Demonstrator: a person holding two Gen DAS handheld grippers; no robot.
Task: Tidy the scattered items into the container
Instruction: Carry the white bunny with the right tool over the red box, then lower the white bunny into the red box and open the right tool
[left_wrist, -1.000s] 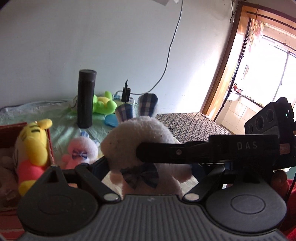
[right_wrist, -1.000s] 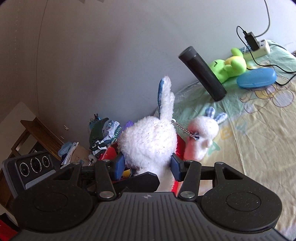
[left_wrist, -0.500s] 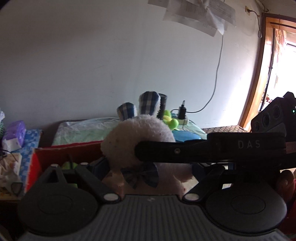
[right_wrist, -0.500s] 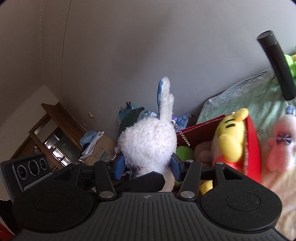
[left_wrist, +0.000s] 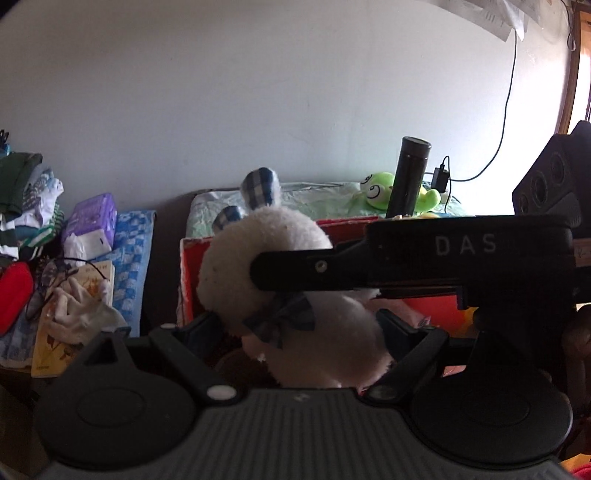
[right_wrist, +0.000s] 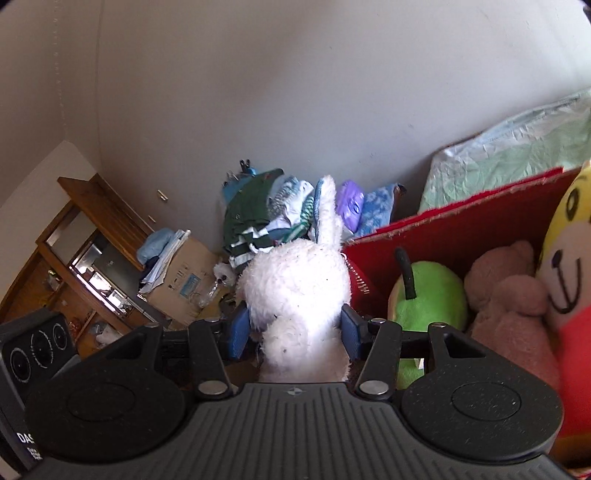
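Both grippers are shut on one white plush rabbit with blue checked ears and bow. In the left wrist view the rabbit (left_wrist: 266, 258) sits between my left gripper's (left_wrist: 295, 325) fingers, with the right gripper's black arm crossing in front. In the right wrist view my right gripper (right_wrist: 295, 330) squeezes the rabbit (right_wrist: 295, 291) between blue pads (right_wrist: 240, 328), beside the left wall of the red box (right_wrist: 461, 225). The box (left_wrist: 188, 273) holds a green plush apple (right_wrist: 428, 295), a pink plush (right_wrist: 509, 302) and a yellow bear (right_wrist: 569, 266).
A black flask (left_wrist: 410, 177) and a green frog plush (left_wrist: 380, 188) stand on the bed behind the box. Left of the box are piled clothes (right_wrist: 266, 218), a purple pack (left_wrist: 92, 218), a blue checked cloth (left_wrist: 129, 254), a book (left_wrist: 66, 328) and a cardboard carton (right_wrist: 184, 277).
Both grippers have carried the rabbit left from above the bed to the red box. The box and its toys now fill the right of the right wrist view.
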